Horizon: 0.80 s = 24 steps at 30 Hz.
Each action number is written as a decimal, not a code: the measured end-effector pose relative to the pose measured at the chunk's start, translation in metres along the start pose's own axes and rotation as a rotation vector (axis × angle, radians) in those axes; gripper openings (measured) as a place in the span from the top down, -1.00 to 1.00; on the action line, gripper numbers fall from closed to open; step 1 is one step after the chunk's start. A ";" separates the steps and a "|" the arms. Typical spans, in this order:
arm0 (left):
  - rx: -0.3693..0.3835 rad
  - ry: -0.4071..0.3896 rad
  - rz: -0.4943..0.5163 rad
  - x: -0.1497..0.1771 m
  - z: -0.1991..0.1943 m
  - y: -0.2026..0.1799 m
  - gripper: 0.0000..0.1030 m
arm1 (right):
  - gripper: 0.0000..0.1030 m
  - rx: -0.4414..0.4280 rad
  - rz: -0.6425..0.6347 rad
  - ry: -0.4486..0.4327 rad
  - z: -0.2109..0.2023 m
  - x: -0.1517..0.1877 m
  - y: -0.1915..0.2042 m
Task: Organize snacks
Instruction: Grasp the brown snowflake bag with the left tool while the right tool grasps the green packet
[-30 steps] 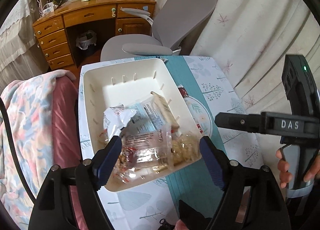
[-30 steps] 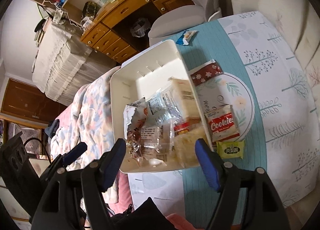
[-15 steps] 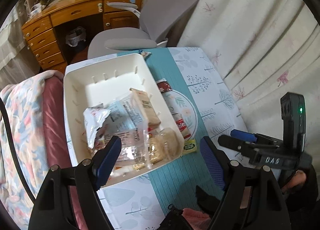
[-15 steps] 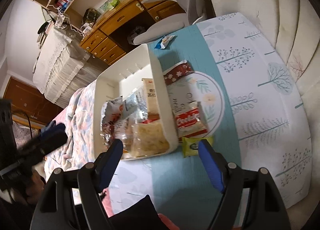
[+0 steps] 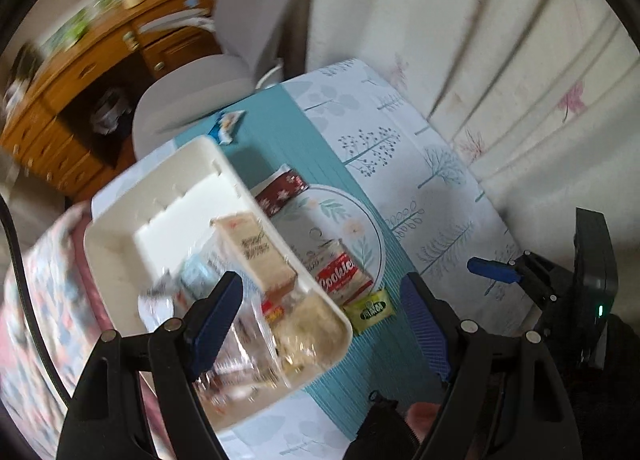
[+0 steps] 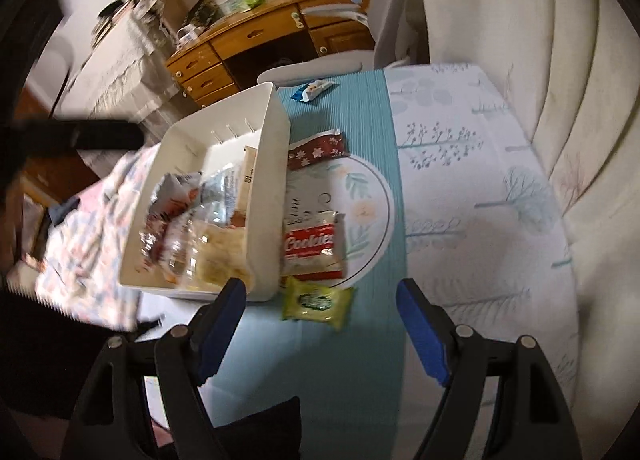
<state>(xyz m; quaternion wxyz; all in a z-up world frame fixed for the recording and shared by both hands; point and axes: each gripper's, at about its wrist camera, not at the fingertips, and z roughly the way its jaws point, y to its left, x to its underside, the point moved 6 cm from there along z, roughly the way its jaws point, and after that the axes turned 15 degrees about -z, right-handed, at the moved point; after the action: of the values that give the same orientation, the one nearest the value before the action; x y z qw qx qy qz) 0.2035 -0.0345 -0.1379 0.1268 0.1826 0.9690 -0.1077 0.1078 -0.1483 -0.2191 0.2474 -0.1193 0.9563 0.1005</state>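
The right gripper (image 6: pixel 320 324) stands open and empty, with a small green packet (image 6: pixel 318 302) just ahead between its fingers. Beyond that lies a red-and-white pack reading "Cookies" (image 6: pixel 312 246), then a dark red snowflake wrapper (image 6: pixel 316 150). Ahead to the left, a white bin (image 6: pixel 272 180) holds mixed snacks. The left gripper (image 5: pixel 320 324) is open too, its left finger over the bin's near corner.

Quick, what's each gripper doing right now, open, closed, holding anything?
Left gripper: open, holding nothing, above the white bin.
Right gripper: open, holding nothing, above the green packet.
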 end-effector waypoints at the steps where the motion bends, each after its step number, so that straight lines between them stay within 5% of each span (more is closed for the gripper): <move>1: -0.009 0.006 0.024 -0.004 0.003 -0.003 -0.55 | -0.52 0.008 -0.017 -0.007 0.001 0.001 0.000; 15: -0.168 0.140 0.416 -0.078 0.084 -0.029 -0.55 | -0.52 0.092 -0.292 -0.054 0.030 0.016 0.000; 24: -0.222 0.297 0.511 -0.098 0.160 -0.028 -0.55 | -0.51 0.057 -0.506 0.000 0.066 0.029 0.018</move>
<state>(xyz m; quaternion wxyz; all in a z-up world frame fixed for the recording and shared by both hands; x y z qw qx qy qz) 0.3139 -0.1330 -0.2570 0.0260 0.4189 0.9055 0.0621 0.1076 -0.1195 -0.2877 0.2678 -0.3479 0.8984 0.0085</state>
